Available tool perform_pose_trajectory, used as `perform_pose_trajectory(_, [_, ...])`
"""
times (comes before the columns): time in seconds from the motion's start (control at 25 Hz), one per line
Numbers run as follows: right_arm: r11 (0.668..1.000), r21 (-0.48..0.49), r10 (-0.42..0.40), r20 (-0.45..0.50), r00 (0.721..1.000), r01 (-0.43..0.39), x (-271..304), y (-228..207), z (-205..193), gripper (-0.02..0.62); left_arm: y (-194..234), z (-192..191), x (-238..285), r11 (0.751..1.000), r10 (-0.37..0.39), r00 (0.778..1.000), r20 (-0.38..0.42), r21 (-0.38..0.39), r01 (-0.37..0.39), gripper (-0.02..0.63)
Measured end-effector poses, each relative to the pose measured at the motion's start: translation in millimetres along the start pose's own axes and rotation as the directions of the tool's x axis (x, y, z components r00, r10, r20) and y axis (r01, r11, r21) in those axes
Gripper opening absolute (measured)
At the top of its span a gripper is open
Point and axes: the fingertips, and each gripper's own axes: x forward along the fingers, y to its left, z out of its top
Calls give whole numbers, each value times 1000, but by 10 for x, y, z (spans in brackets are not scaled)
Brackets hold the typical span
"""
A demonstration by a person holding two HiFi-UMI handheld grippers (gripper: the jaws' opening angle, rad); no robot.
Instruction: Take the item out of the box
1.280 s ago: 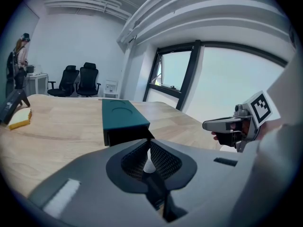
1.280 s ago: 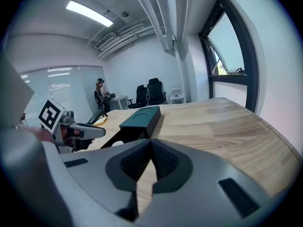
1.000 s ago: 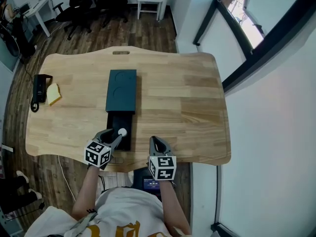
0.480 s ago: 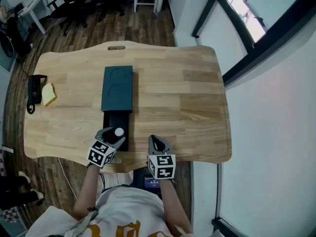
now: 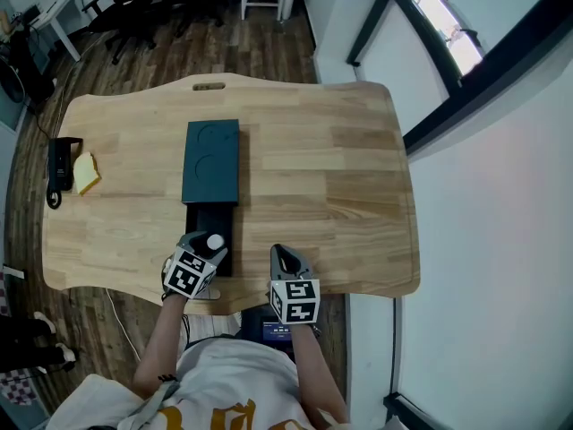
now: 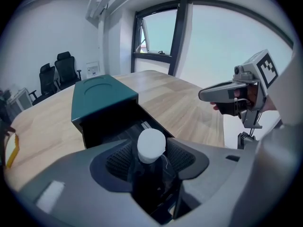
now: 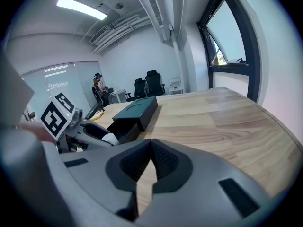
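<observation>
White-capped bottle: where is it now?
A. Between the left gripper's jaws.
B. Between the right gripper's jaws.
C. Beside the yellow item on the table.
A: the left gripper view shows the white-capped bottle standing between the jaws of the left gripper; the right gripper is shut on nothing.

An office: black swivel chairs [image 6: 65, 69], a wooden desk [image 5: 358, 177], ceiling strip lights [image 7: 80, 8].
</observation>
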Motion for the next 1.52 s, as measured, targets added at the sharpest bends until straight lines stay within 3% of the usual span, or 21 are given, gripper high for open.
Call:
perform_pose_trajectory(0.16, [1000, 13, -5, 7, 1000, 5, -16, -27, 18, 6, 21, -10, 2, 1000, 3, 1000, -18, 14, -3, 176])
perform_pose_trajectory(0.6, [999, -38, -37, 26, 999, 38, -109, -30, 63, 6, 28, -3, -44, 999, -4, 1000, 8, -38, 4, 175])
perform_pose_trajectory(0.76, [998, -40, -47, 35, 998, 49, -151, -41, 87, 6, 35, 20, -85, 996, -6, 999, 45, -87, 10, 175])
perform_pose_trajectory(1.08, [999, -24, -44, 101, 994, 47, -270, -25, 236, 6, 78, 175, -307, 996, 41, 993, 109, -80, -32, 173])
perform_pose_trajectory(1.52, [994, -96, -28, 138, 990, 41, -454, 168, 400, 6, 120, 377, -691, 987, 81, 970, 228, -156, -46, 173])
